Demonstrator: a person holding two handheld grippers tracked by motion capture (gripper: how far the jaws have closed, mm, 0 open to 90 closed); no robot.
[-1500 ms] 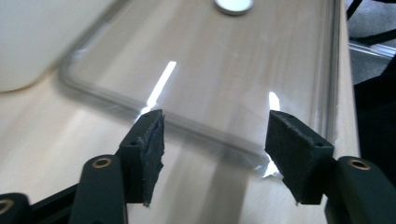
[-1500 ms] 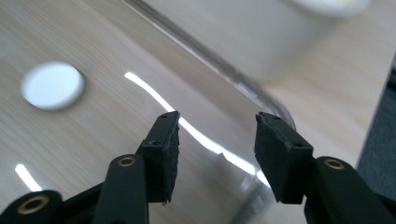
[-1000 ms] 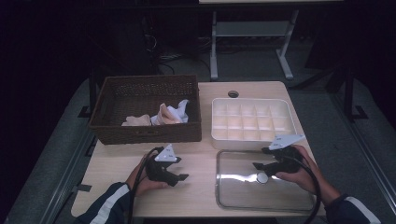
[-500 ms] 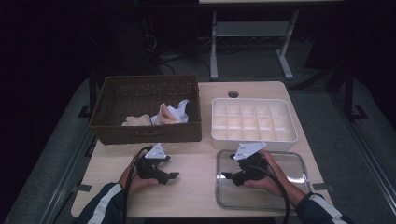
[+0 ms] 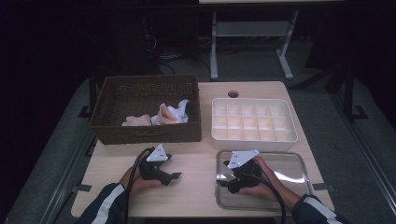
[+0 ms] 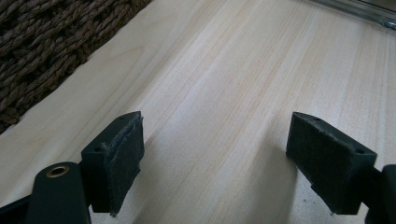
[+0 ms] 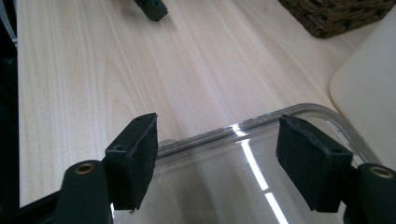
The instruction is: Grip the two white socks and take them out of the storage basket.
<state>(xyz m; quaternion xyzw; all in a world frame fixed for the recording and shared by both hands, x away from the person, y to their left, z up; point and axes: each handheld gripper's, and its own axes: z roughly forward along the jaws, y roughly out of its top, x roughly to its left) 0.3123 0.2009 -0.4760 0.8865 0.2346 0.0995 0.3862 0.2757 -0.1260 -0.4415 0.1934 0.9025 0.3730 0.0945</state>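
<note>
- Pale wooden worktop [image 5: 196,163] carrying everything.
- Dark woven wicker basket [image 5: 144,93] far left, holding crumpled pale cloths [image 5: 161,115]; none taken out yet.
- White plastic compartment box [image 5: 254,119] far right, every cell apparently empty, uncovered.
- Clear rectangular plastic lid [image 5: 280,179] flat on the near right, just in front of that box; not gripped, fitting probably left to do.
- Right gripper [image 5: 227,176] low over the lid's left edge, jaws wide, nothing between them.
- Left gripper [image 5: 175,176] near left over bare wood, jaws just opened wide, empty.
</note>
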